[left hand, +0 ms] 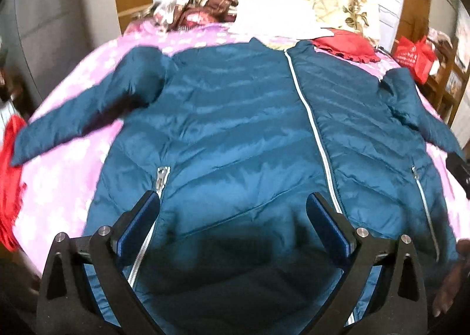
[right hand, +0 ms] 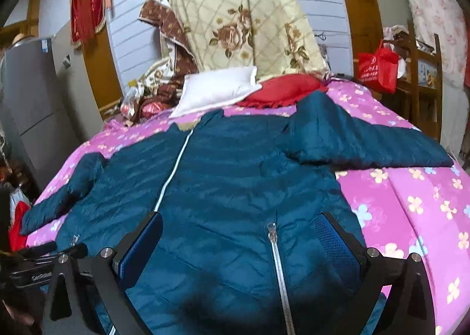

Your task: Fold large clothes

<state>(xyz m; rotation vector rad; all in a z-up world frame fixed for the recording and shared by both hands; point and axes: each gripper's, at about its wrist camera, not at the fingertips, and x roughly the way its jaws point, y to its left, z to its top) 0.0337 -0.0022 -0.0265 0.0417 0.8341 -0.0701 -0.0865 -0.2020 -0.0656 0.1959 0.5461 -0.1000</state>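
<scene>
Left wrist view is showing the left gripper (left hand: 233, 211) hovering with fingers spread wide over the teal quilted jacket (left hand: 241, 129), gripping nothing. Jacket is lying front-up, zipped, sleeves spread, on the pink floral bedspread (right hand: 411, 203). Right gripper (right hand: 239, 235) is likewise hanging above the hem area, fingers spread apart, nothing between them.

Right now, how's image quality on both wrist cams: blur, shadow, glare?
Left wrist: soft motion blur, bedsheet washed out, dark shadow on the jacket hem between the open left gripper. Right wrist: sharper, same hem shadow below the right gripper. Both: heavy fisheye bending, black corners.
</scene>
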